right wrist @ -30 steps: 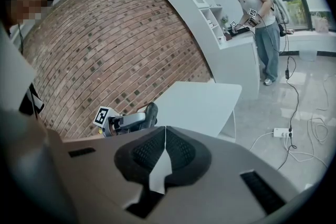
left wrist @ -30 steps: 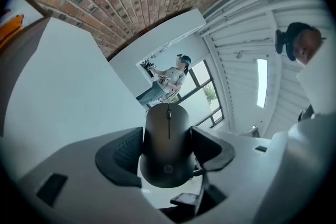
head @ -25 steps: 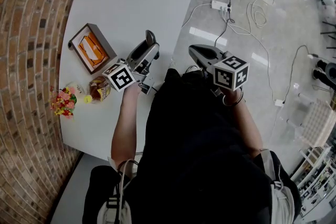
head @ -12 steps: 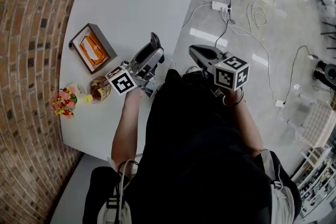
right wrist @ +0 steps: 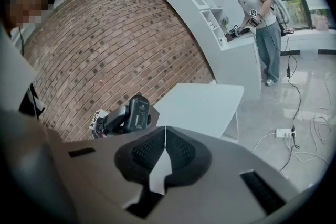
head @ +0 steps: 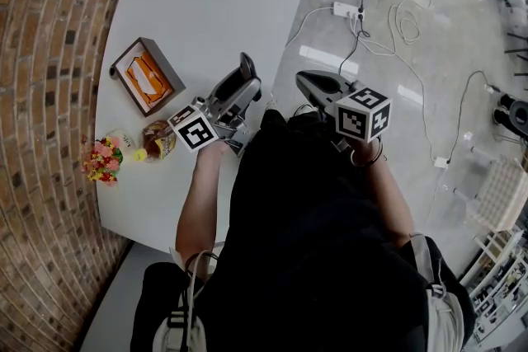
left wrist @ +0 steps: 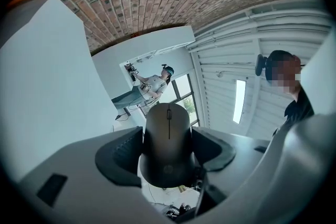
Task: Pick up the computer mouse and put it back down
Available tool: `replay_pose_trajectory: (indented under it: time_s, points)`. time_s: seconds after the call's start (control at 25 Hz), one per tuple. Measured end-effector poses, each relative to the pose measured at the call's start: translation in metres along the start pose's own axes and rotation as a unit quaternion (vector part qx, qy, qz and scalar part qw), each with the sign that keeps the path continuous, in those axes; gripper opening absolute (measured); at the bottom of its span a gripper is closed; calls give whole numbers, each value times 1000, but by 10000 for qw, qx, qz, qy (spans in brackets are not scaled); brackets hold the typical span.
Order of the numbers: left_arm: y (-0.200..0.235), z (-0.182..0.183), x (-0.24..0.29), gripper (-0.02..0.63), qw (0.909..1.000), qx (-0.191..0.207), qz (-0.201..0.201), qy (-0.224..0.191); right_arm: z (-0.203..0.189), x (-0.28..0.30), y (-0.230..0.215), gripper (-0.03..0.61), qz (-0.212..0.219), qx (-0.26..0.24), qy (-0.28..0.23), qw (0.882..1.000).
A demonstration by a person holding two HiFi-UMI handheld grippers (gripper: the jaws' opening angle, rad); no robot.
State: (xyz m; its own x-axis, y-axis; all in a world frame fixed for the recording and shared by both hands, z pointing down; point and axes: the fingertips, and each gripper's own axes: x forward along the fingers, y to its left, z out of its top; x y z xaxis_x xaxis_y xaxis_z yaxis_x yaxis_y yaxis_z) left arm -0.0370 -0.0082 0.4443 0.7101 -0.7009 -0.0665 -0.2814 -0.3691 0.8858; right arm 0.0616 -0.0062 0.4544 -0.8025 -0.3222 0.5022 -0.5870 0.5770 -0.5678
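Observation:
A black computer mouse [left wrist: 168, 141] sits clamped between the dark pads of my left gripper [left wrist: 168, 152], lifted clear of the white table [head: 206, 4] and pointing up toward the brick wall. From the head view the mouse [head: 245, 66] shows at the tip of the left gripper [head: 239, 82], held above the table's right edge. The right gripper view catches the same mouse [right wrist: 138, 112] from its underside. My right gripper [right wrist: 165, 152] is shut with its pads pressed together and nothing between them; in the head view it [head: 309, 82] hovers off the table over the floor.
On the table's left side lie a brown tissue box [head: 147, 76], a bag of bread [head: 157, 140] and a small bunch of flowers [head: 101, 161]. Cables and a power strip [head: 346, 9] trail across the floor. Another person [right wrist: 257, 13] stands by a white counter far off.
My left gripper has swung slightly right and upward with the mouse in it, tilting toward the table's right edge. The right gripper has stayed in place.

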Motion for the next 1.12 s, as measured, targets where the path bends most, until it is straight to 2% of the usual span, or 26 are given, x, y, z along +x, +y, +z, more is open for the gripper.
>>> replay_pose_trajectory:
  time_s: [0.2, 0.76, 1.12]
  points:
    - [-6, 1, 3, 301, 9999, 107, -64, 63, -1, -1, 0, 17, -3, -6, 8, 10000]
    - [-3, -3, 3, 301, 9995, 232, 79, 223, -1, -1, 2, 17, 6, -20, 21, 10000]
    - [13, -10, 0, 301, 9964, 439, 580, 433, -3, 0, 2, 17, 7, -30, 34, 10000]
